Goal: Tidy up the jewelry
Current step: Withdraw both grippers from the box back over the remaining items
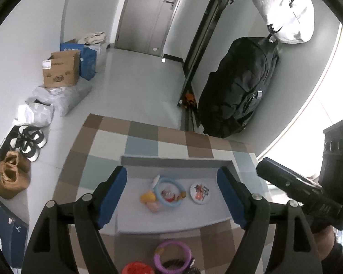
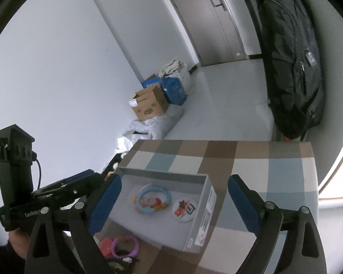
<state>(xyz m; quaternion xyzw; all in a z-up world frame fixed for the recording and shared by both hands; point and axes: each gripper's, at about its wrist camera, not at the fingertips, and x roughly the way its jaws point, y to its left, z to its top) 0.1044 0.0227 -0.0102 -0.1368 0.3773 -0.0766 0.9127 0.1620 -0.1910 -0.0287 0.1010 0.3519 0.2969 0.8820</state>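
Note:
A shallow grey box (image 1: 171,159) (image 2: 203,217) lies on the checked tablecloth. In it are a light blue bangle (image 1: 169,191) (image 2: 152,197) with small coloured charms and a round white badge (image 1: 200,193) (image 2: 184,207). In front of the box lie a purple bangle (image 1: 172,255) (image 2: 125,246), a red piece (image 1: 137,268) (image 2: 106,245) and a dark hair tie (image 1: 173,264). My left gripper (image 1: 171,194) is open and empty above the box. My right gripper (image 2: 173,205) is open and empty above the box's right side.
The checked table (image 1: 148,141) (image 2: 251,171) ends at the far edge above a grey floor. A black backpack (image 1: 237,86) (image 2: 292,68) hangs to the right. Cardboard boxes (image 1: 61,68) (image 2: 149,105), bags and shoes (image 1: 27,141) line the left wall.

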